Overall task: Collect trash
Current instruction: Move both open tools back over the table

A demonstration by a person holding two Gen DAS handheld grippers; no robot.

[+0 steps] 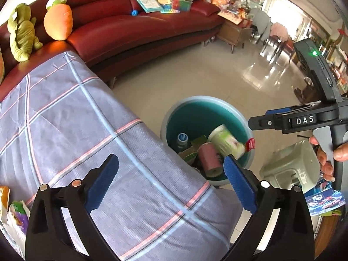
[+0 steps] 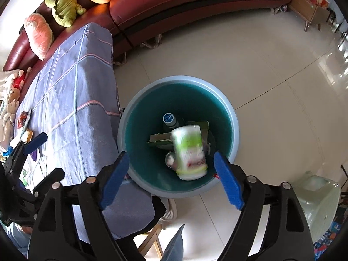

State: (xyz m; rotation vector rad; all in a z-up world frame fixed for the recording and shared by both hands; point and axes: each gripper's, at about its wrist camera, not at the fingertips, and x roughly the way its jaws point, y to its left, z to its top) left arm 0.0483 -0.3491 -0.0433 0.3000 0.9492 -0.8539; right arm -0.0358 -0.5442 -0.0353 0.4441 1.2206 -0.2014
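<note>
**Cup's over the bin, but the rim's close**

The cup [image 2: 189,151] sits blurred at centre frame in my right view, inside the bin [image 2: 233,117] mouth, touching neither blue pad. My right gripper [image 2: 170,181] is spread wide with nothing in it; so is the left gripper [image 1: 171,182], lower centre, over the blanket [image 1: 71,117]. My worry: the cup could clip the can [image 1: 209,159] or the near rim and bounce onto the floor [image 2: 261,69].

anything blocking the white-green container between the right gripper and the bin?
Nothing visible. The right gripper is open above the bin, and the blurred white-green container is already below its fingers, inside the rim, over the bottle and cardboard.
</note>
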